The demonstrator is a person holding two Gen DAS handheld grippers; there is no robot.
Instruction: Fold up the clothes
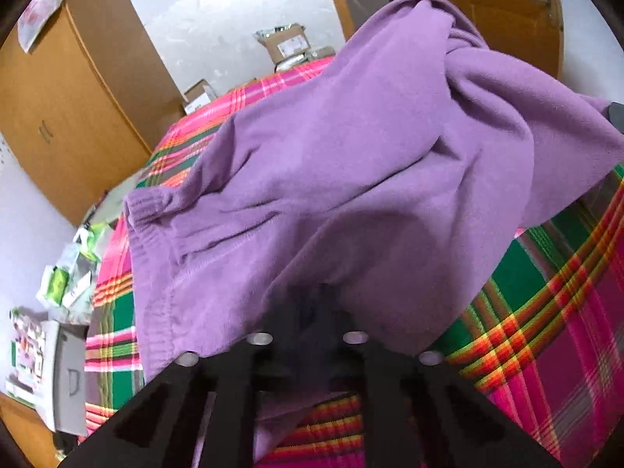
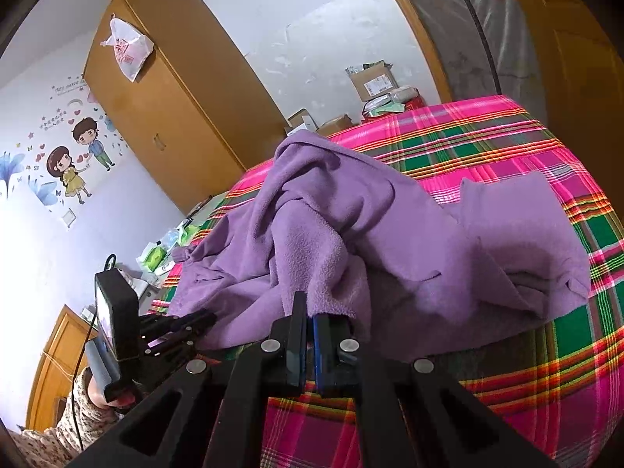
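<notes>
A purple fleece garment [image 1: 370, 156] lies bunched and partly lifted over a bed with a pink, green and orange plaid cover [image 1: 565, 331]. In the left wrist view the cloth drapes over my left gripper [image 1: 312, 300], whose fingertips are buried in it, shut on a fold. In the right wrist view my right gripper [image 2: 312, 314] has its blue-padded fingers pinched on a raised edge of the garment [image 2: 390, 241]. My left gripper [image 2: 202, 321] shows at the left, its tips in the cloth's lower edge. One flat part of the garment rests on the cover [image 2: 487, 148].
A tall wooden wardrobe [image 2: 175, 97] stands by the bed's far left. Cardboard boxes [image 2: 372, 82] sit against the wall beyond the bed. Packets and clutter [image 1: 66, 273] lie on a bedside surface. A wooden door [image 1: 499, 11] is behind. A person's patterned sleeve [image 2: 78, 421] holds the left gripper.
</notes>
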